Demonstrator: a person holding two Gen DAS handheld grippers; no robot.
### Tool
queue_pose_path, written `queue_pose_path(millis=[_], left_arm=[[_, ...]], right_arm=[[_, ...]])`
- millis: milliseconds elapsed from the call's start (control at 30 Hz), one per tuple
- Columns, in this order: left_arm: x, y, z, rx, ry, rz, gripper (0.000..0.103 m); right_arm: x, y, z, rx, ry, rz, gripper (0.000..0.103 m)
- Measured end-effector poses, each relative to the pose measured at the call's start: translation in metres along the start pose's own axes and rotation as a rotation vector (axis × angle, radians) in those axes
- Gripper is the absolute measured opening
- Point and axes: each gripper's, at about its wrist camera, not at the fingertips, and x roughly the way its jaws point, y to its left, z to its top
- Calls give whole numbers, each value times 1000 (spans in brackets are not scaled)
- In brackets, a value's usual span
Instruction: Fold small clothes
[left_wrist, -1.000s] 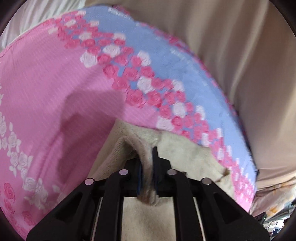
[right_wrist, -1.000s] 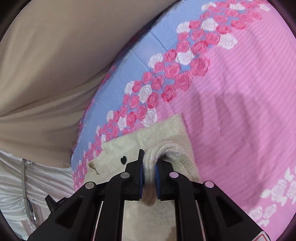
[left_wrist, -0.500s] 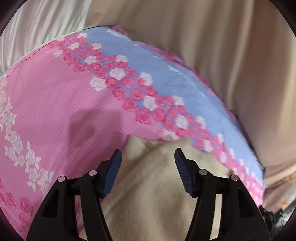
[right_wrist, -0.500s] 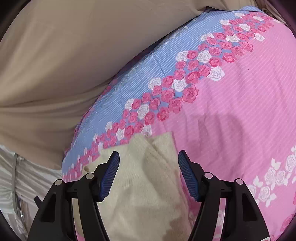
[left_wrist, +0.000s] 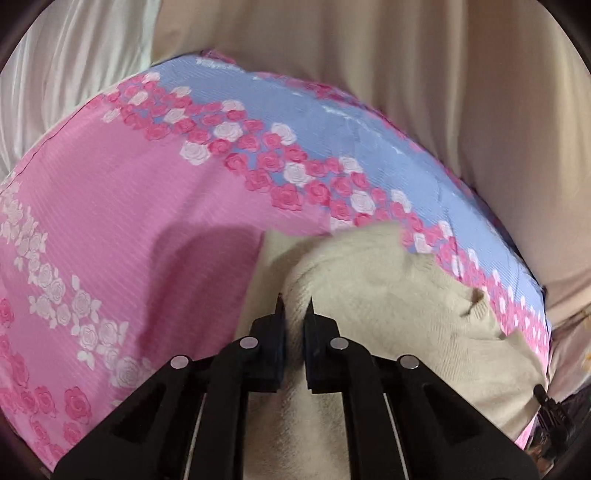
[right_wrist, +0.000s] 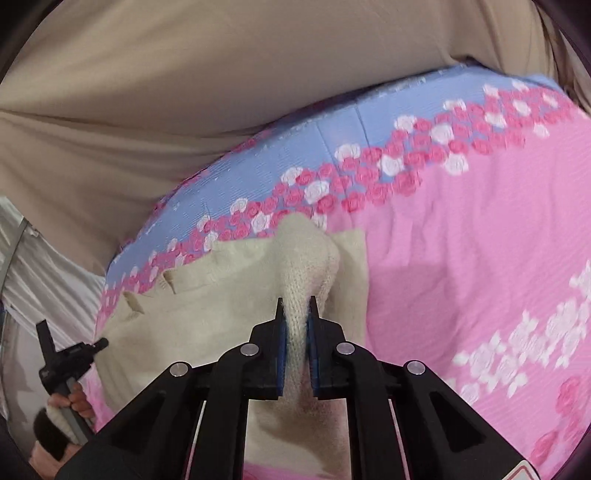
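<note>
Sweater (left_wrist: 388, 295) in cream knit lies flat on the pink rose-print bedspread (left_wrist: 129, 206), close to the edge where the blue band with roses runs, and it stretches sideways between your two hands along that edge. Your left gripper (left_wrist: 294, 302) has its fingers nearly together on a raised fold of the knit at one end; your right gripper (right_wrist: 295, 302) is clamped on a thick bunched ridge of knit (right_wrist: 306, 266) at the other end. Both pinches sit right at the fingertips, and the flat body of the garment lies ahead of them toward the blue band. Neither hand is nearer; the coming fold, I judge, depends on carrying both ends level across the long axis. No brand, label or readable writing shows anywhere; only a small dark mark (left_wrist: 476, 293) on the knit.
</note>
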Motion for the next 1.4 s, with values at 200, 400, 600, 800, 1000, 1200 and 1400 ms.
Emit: queue_pose_path(millis=[200, 400, 600, 800, 1000, 1200, 1400], left_arm=[[22, 4, -2, -12, 49, 58, 16], [6, -28, 32, 64, -81, 68, 69], [67, -63, 54, 216, 86, 70, 12], [83, -44, 75, 84, 42, 226, 10], [39, -37, 64, 12, 38, 32, 21], [-5, -75, -3, 205, -1, -55, 47], [-13, -72, -61, 260, 57, -30, 50]], right_arm=[[26, -13, 0, 57, 80, -52, 26], [31, 9, 47, -28, 38, -69, 52], [78, 24, 67, -98, 141, -79, 8], [86, -8, 75, 22, 117, -139, 12], [39, 44, 66, -67, 17, -18, 37], [82, 172, 31, -436, 198, 172, 57], [145, 242, -5, -685, 336, 161, 60]])
